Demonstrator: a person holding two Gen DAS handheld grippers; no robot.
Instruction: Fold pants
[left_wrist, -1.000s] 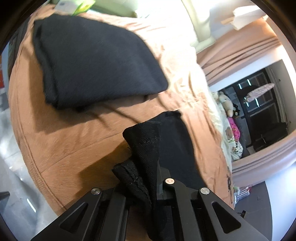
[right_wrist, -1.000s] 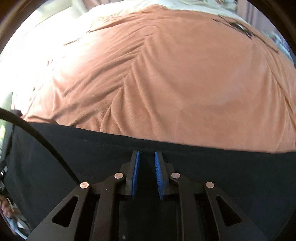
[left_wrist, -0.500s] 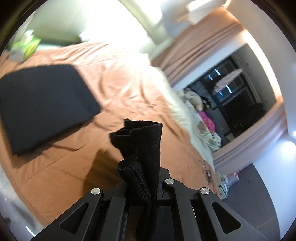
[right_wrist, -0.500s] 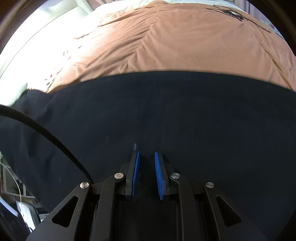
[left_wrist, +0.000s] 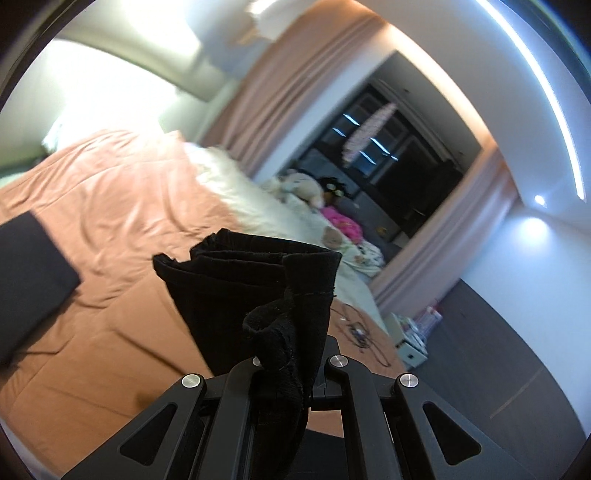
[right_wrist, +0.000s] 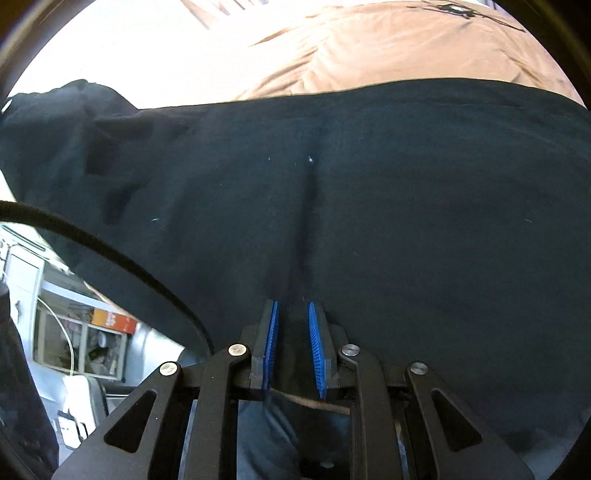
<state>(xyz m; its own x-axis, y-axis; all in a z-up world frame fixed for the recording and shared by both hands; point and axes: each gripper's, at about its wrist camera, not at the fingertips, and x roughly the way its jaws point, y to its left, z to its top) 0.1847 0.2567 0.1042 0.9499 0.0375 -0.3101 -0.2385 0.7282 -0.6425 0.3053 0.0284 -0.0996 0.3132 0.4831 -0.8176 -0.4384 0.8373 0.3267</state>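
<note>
The black pants (left_wrist: 258, 291) hang bunched from the left gripper (left_wrist: 286, 365), whose fingers are clenched on a thick wad of hem or waistband; the cloth stands up in front of the lens toward 12 o'clock and spills down past the frame at 6. In the right wrist view the same pants (right_wrist: 332, 206) spread as a broad dark sheet across the middle of the picture, a seam running from 12 to 6 straight toward the right gripper (right_wrist: 293, 347). Its blue fingers (right_wrist: 271, 343) stand slightly parted with dark cloth in the gap; whether they pinch it or merely sit over it I cannot tell.

The risks, as I judge them: the left grip holds a rumpled clump, not a flat edge, so layers could slide out unevenly and leave a crooked fold. If the right fingers are not truly gripping, that side could sag or drop as the garment lifts. A black cable (right_wrist: 110, 251) arcs at 9 o'clock in the right view and could snag the cloth.

Below lies a bed (left_wrist: 110, 206) with an orange-brown cover, wrinkled, carrying another dark folded garment (left_wrist: 29, 280) at 9 o'clock. Soft toys (left_wrist: 306, 184) sit toward 1 o'clock, with pinkish curtains (left_wrist: 280, 92) and a dark window (left_wrist: 399, 147) beyond.
</note>
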